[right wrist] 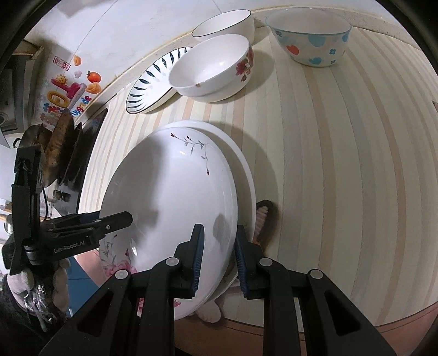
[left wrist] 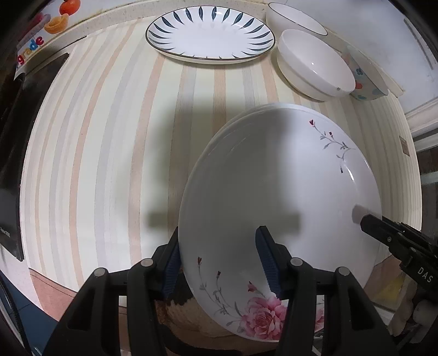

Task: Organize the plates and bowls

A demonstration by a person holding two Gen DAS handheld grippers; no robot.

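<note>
At the far left, against the wall, a colourful sticker (right wrist: 68,90) with fruit and letters sits above a dark stove (left wrist: 16,153). Moving right along the striped tablecloth (left wrist: 109,137), a leaf-patterned plate (left wrist: 210,34) lies flat near the back edge. In the foreground the left gripper (left wrist: 219,263) pinches the near left rim of the rose plate (left wrist: 273,191), one blue pad under the rim and the other on its upper face; a gloved hand (right wrist: 41,287) holds this gripper. The rose plate is tilted, resting over a plain white plate (right wrist: 246,180) whose edge shows beneath it. The right gripper (right wrist: 219,260) is clamped on the right rim of the rose plate, its pads narrowly set on either side of the edge. Behind, to the right of the leaf-patterned plate, stand a dark-rimmed white bowl (right wrist: 227,23) and a white bowl with red flowers (right wrist: 210,68), just beside each other. Farthest right stands a blue-and-orange spotted bowl (right wrist: 309,38), apart from the others
</note>
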